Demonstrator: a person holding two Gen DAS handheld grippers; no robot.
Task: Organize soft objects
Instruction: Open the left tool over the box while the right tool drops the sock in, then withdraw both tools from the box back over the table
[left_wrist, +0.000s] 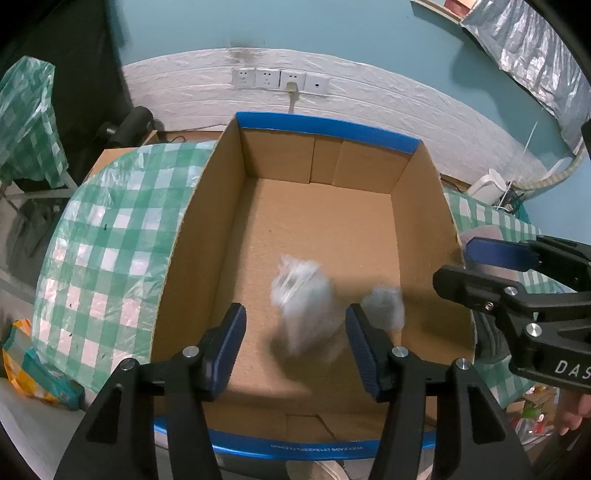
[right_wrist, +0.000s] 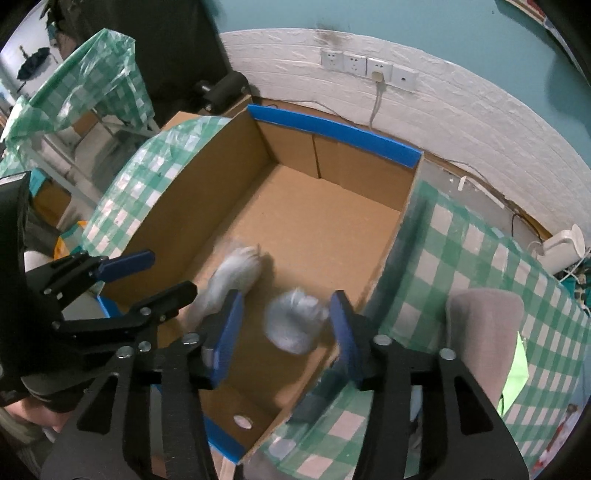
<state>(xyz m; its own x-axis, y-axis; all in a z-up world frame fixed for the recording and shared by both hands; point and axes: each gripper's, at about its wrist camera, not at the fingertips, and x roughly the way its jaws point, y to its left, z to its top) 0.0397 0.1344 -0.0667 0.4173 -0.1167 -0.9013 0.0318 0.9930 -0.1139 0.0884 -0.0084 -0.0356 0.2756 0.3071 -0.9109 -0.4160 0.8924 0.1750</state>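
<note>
Two blurred, crinkly plastic-wrapped bundles, larger (left_wrist: 303, 306) left of smaller (left_wrist: 384, 308), inside corrugated cardboard box (left_wrist: 207, 236), left gripper (left_wrist: 295, 350) and right gripper (right_wrist: 286, 332) both released.

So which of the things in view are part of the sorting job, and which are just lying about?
Part of the job:
- cardboard box
- larger white soft bundle, blurred, in the box
- smaller white soft bundle, blurred, beside it
- left gripper, jaws apart
- right gripper, jaws apart

Lying about:
- checked tablecloth
- wall sockets
- grey cloth on the tablecloth
- white jug
</note>
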